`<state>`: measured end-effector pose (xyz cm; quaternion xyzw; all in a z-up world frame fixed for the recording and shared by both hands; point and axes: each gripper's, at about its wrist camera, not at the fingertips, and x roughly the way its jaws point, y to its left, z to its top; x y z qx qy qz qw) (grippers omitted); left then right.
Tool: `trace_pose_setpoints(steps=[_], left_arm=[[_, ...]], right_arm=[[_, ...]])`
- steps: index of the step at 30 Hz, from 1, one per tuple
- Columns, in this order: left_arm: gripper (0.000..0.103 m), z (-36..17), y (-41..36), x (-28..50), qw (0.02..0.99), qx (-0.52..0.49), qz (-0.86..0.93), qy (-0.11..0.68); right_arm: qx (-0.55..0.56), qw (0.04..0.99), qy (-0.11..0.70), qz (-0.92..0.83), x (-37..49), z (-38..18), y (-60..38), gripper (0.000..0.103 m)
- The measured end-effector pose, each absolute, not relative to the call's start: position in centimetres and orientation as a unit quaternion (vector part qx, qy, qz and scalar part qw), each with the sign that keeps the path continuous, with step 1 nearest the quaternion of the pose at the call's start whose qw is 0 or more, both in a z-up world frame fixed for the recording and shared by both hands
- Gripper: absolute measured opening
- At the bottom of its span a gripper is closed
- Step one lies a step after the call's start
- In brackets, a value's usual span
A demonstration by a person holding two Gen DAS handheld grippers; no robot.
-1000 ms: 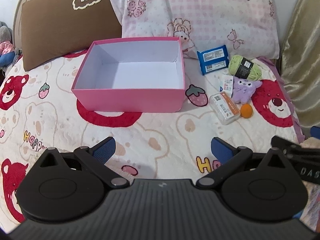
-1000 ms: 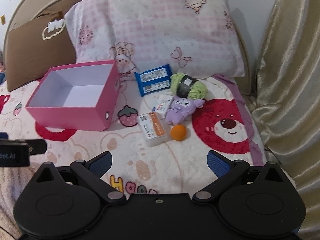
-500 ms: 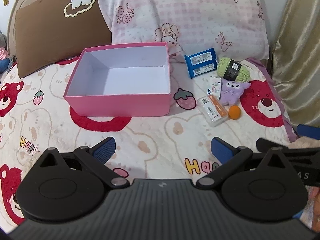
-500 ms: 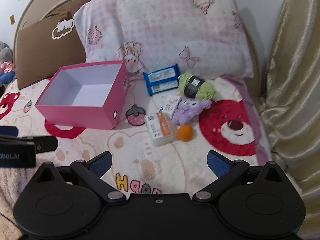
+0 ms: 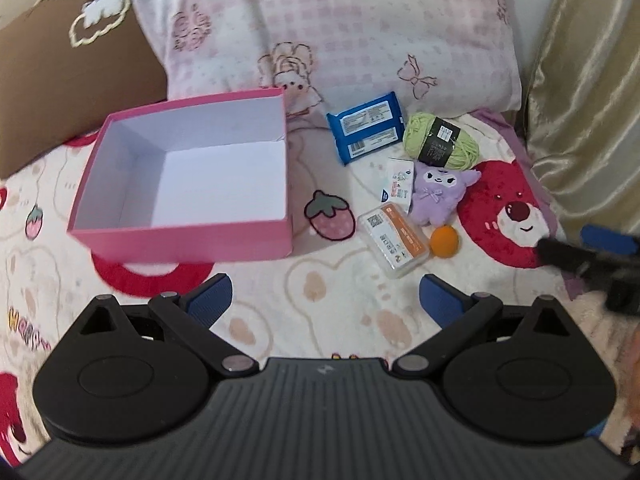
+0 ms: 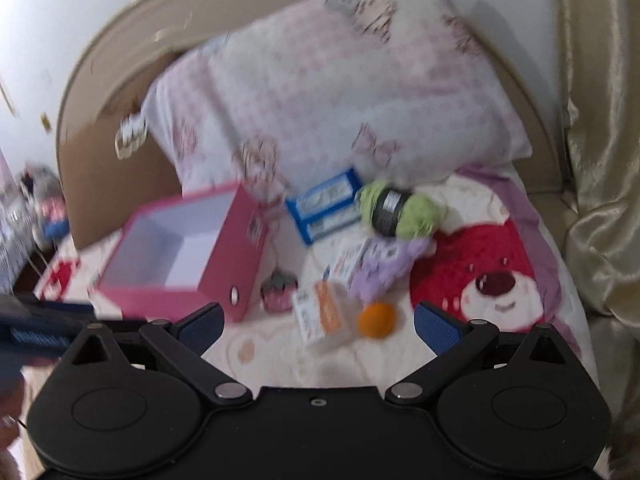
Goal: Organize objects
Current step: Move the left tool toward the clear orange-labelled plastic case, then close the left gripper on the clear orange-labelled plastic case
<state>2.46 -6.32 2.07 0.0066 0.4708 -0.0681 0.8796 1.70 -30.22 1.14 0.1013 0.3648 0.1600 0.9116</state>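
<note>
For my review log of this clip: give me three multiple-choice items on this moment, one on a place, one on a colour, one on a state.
1. The orange ball lies:
A. inside the pink box
B. on the blanket below the purple plush
C. on the pillow

2. The yarn is:
A. green
B. red
C. white

3. The pink box is:
A. closed
B. full
C. open and empty

Key: 1 B, it sits beside the purple plush, right of the box. 2 A, green strands under a dark label. 3 C, bare white floor, no lid.
</note>
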Motion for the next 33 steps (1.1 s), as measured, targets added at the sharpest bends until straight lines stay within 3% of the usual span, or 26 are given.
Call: trace_pose_setpoints(steps=[5,12,23,29,33], left_arm=[[0.101,1.2,-7.0,5.7,0.869,-0.054,-0.089,0.483],[0.101,-1.5,-6.6,9.3,0.834,-0.178,-0.116,0.51],[0.098,-4.4,-6.4,10.7,0.842,-0.172,-0.115,0.498],[0.097,-6.5,-5.7,10.2,0.85,-0.214,-0.138,0.461],[0.097,-6.7,-5.6,9.7,0.872,-0.196,-0.148,0.424]], right_arm=[[0.114,0.918,0.328,0.19,4.9,2.0,-32.1,0.103],[0.105,0.889,0.403,0.189,9.3,-0.3,-31.2,0.103],[0.021,0.862,0.42,0.283,8.9,-3.8,-25.8,0.099],[-0.038,0.882,0.357,0.305,8.3,-3.7,-23.9,0.097],[-0.042,0.87,0.373,0.321,9.4,-4.9,-23.5,0.097]])
